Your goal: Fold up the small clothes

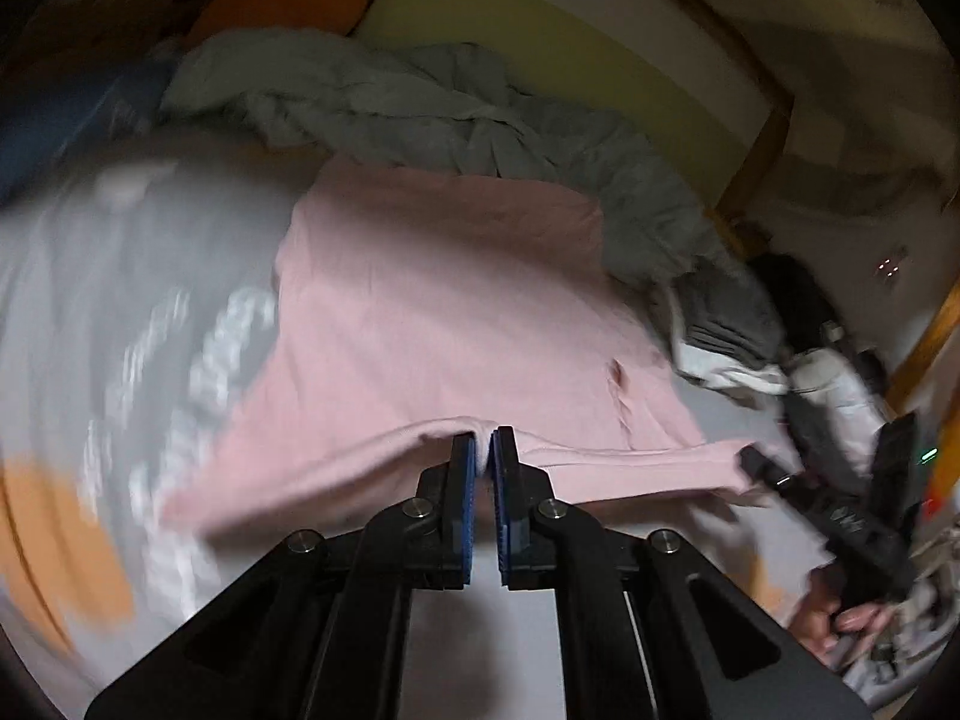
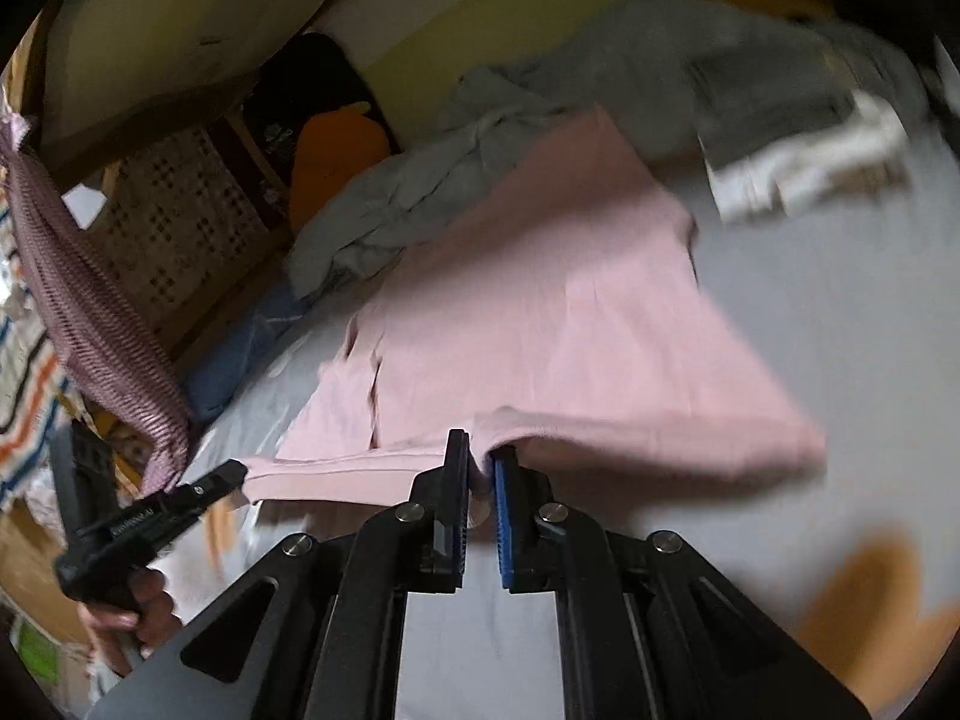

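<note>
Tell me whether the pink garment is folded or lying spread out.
Mid-fold: the pink garment is lifted at its near edge, pinched by the left gripper and right gripper; the far part lies flat.

Dim room: a grey printed bedsheet (image 1: 90, 276) below a yellow-green wall (image 1: 540, 42) with wooden trim (image 1: 756, 150).

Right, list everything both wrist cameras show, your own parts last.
pink garment: one, pink, on the bed, near edge lifted
grey clothes: one crumpled heap, grey, behind the pink garment
grey-and-white garment: one, beside the heap
bed sheet: one, pale grey with orange patches
striped cloth: one, purplish, hanging at the bedside
left gripper: black, blue pads, shut on the pink garment's edge
right gripper: black, blue pads, shut on the same edge
</note>
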A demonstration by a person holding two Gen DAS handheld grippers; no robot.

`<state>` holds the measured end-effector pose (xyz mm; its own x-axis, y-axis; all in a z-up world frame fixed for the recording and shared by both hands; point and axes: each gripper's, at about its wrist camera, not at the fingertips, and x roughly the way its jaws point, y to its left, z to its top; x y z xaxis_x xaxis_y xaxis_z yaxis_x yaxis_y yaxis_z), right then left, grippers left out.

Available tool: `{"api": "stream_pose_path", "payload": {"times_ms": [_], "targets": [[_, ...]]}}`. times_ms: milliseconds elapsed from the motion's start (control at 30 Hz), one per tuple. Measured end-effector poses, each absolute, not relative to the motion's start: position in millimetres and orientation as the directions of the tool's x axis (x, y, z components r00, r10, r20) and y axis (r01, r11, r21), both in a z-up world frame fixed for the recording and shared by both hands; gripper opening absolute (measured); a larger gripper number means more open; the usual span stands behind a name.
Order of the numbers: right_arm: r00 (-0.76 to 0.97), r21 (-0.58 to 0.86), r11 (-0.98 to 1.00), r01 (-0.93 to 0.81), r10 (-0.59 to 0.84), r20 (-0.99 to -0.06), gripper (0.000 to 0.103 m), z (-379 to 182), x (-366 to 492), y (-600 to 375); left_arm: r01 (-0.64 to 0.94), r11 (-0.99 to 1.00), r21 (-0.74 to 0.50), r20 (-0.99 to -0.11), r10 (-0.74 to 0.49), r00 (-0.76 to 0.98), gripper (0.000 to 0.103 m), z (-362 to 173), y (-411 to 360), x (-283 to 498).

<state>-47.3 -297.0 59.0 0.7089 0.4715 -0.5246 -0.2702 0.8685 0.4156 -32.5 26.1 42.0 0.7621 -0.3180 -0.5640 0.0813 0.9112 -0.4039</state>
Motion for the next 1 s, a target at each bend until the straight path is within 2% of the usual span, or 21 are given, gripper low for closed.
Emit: {"api": "stream_pose_path", "payload": {"times_ms": [67, 133, 167, 200, 233, 267, 300, 333, 367, 400, 433, 567, 633, 700, 733, 900, 933, 967, 1000], "targets": [[0.714, 0.375, 0.885, -0.276, 0.45, -0.537, 0.007, 69, -16, -291, 0.105, 0.913, -0.395, -0.59, -0.339, 0.732, 0.007, 48, 25, 12], [0.708, 0.346, 0.899, -0.268, 0.428, -0.562, 0.01, 68, 22, -286, 0.071, 0.925, -0.374, -0.623, -0.308, 0.719, 0.014, 44, 34, 39], [0.703, 0.331, 0.912, -0.243, 0.4, -0.588, 0.02, 65, 39, -285, 0.036, 0.933, -0.357, -0.651, -0.276, 0.707, 0.017, 41, 39, 51], [0.693, 0.317, 0.928, -0.193, 0.358, -0.625, 0.024, 61, 52, -288, 0.008, 0.935, -0.354, -0.66, -0.256, 0.706, 0.018, 37, 45, 55], [0.686, 0.318, 0.941, -0.117, 0.308, -0.659, 0.028, 57, 62, -298, 0.001, 0.932, -0.361, -0.648, -0.252, 0.719, 0.023, 35, 53, 52], [0.692, 0.343, 0.934, -0.098, 0.312, -0.651, 0.028, 56, 61, -307, 0.0, 0.932, -0.362, -0.633, -0.246, 0.734, 0.027, 33, 60, 46], [0.704, 0.373, 0.923, -0.094, 0.326, -0.631, 0.029, 54, 58, -317, -0.023, 0.94, -0.341, -0.63, -0.21, 0.748, 0.036, 30, 68, 39], [0.722, 0.388, 0.918, -0.081, 0.322, -0.613, 0.037, 53, 50, -332, -0.062, 0.949, -0.309, -0.639, -0.159, 0.752, 0.043, 26, 76, 32], [0.732, 0.382, 0.922, -0.065, 0.304, -0.61, 0.055, 52, 45, -341, -0.086, 0.952, -0.294, -0.647, -0.132, 0.751, 0.043, 22, 84, 25], [0.751, 0.366, 0.93, -0.031, 0.263, -0.606, 0.062, 52, 37, -353, -0.105, 0.947, -0.304, -0.651, -0.126, 0.748, 0.043, 17, 94, 17], [0.768, 0.353, 0.936, -0.001, 0.227, -0.599, 0.064, 53, 28, -365, -0.119, 0.937, -0.327, -0.656, -0.135, 0.743, 0.043, 13, 102, 10], [0.784, 0.357, 0.933, 0.051, 0.184, -0.593, 0.064, 59, -7, -401, -0.155, 0.895, -0.419, -0.663, -0.185, 0.725, 0.047, -4, 126, -19], [0.778, 0.38, 0.924, 0.049, 0.203, -0.594, 0.067, 58, -21, -408, -0.177, 0.872, -0.456, -0.682, -0.215, 0.699, 0.055, -15, 129, -24], [0.758, 0.392, 0.919, 0.042, 0.226, -0.612, 0.076, 51, -25, -405, -0.218, 0.835, -0.505, -0.706, -0.254, 0.661, 0.063, -29, 131, -26], [0.744, 0.399, 0.916, 0.04, 0.239, -0.624, 0.082, 44, -27, -403, -0.217, 0.816, -0.536, -0.695, -0.28, 0.662, 0.064, -33, 131, -29], [0.651, 0.563, 0.826, 0.024, 0.415, -0.636, 0.082, 0, -12, -396, -0.175, 0.799, -0.575, -0.646, -0.311, 0.697, 0.064, -31, 122, -24], [0.648, 0.587, 0.809, 0.019, 0.437, -0.624, 0.082, -6, -5, -394, -0.166, 0.798, -0.58, -0.638, -0.318, 0.701, 0.057, -32, 120, -19], [0.655, 0.58, 0.814, 0.015, 0.43, -0.621, 0.081, -8, 0, -391, -0.161, 0.81, -0.564, -0.638, -0.304, 0.707, 0.043, -33, 119, -14], [0.656, 0.559, 0.829, 0.002, 0.421, -0.627, 0.075, -7, 5, -389, -0.153, 0.838, -0.523, -0.645, -0.272, 0.715, 0.009, -35, 117, -11]]}}
